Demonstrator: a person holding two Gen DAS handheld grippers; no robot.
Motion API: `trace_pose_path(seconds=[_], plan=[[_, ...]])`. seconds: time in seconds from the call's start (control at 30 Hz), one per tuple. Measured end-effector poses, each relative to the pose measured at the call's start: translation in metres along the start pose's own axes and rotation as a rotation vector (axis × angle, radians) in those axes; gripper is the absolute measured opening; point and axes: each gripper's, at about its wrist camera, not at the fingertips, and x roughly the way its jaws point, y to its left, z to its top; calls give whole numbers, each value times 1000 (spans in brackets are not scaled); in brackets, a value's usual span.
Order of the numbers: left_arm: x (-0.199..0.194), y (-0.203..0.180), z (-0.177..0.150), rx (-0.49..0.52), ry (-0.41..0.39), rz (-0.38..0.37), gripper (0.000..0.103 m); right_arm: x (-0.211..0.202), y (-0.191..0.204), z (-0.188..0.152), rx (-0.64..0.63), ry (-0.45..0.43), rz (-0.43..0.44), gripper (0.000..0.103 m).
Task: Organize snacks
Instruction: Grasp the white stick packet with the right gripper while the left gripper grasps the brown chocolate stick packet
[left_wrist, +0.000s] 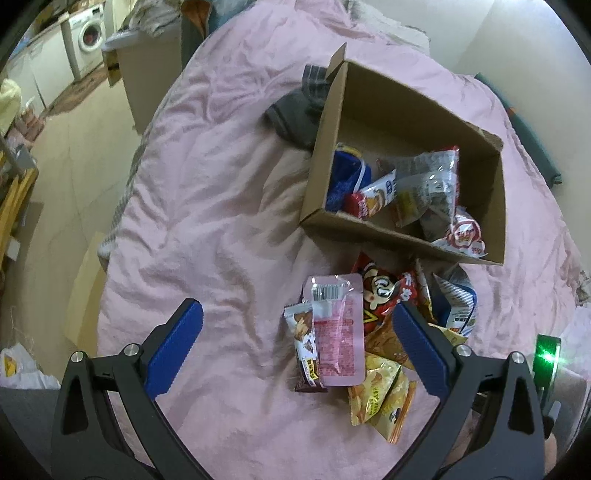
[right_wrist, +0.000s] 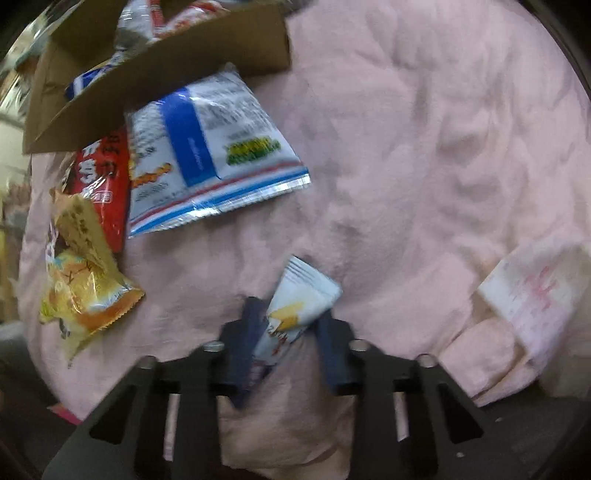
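A cardboard box (left_wrist: 369, 221) sits on the pink blanket and holds several snack packets. In front of it lies a loose pile: a pink packet (left_wrist: 338, 332), a red packet (left_wrist: 384, 291), a yellow packet (left_wrist: 380, 402). My left gripper (left_wrist: 297, 328) is open above the pile's left part, its fingers apart on either side. My right gripper (right_wrist: 284, 321) is shut on a small pale blue and white packet (right_wrist: 299, 299), held over the blanket. The box (right_wrist: 155, 70), a blue-white packet (right_wrist: 207, 147), the red packet (right_wrist: 103, 177) and the yellow packet (right_wrist: 85, 288) lie to its left.
A dark grey cloth (left_wrist: 299, 114) lies behind the box. The bed edge drops to the floor at the left, with a washing machine (left_wrist: 86, 37) far back. A folded pale pink item (right_wrist: 532, 291) lies on the blanket at the right.
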Motion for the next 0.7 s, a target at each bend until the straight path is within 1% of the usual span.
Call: trace_pose_path(seconds=[0.03, 0.07, 0.1, 0.13, 0.27, 0.3, 0.33, 0.4, 0.47, 0.53, 0.57, 0.6, 0.63, 0.67, 0.7], plan=[[4, 3, 0, -9, 17, 6, 101, -6, 1, 0, -7, -32, -2, 19], [8, 5, -1, -17, 33, 8, 101, -13, 1, 0, -5, -65, 10, 18], [13, 8, -2, -26, 52, 5, 97, -22, 0, 1, 1, -104, 41, 18], [17, 10, -2, -32, 71, -1, 91, -35, 0, 2, 9, -153, 88, 18], [45, 14, -11, -65, 183, -32, 76, -68, 1, 3, 17, -282, 255, 18], [51, 13, -14, -67, 208, -36, 70, -72, 1, 3, 18, -294, 285, 18], [55, 12, -15, -64, 221, -36, 67, -75, 3, 6, 19, -303, 317, 18], [65, 8, -18, -65, 248, -37, 65, -72, 4, 6, 18, -302, 344, 18], [71, 4, -20, -52, 257, -24, 60, -71, 3, 6, 28, -299, 364, 18], [77, 0, -22, -45, 275, -20, 47, -68, 2, 4, 37, -299, 389, 18], [82, -1, -23, -49, 291, -29, 46, -68, 4, 5, 39, -300, 397, 18], [85, -2, -24, -51, 298, -38, 41, -68, 4, 9, 38, -301, 402, 18], [86, -3, -24, -56, 302, -49, 32, -69, 8, 7, 36, -302, 405, 18], [89, -3, -25, -66, 315, -81, 27, -71, 9, 8, 36, -300, 412, 18], [89, -3, -26, -71, 324, -99, 19, -74, 10, 14, 38, -298, 416, 18]])
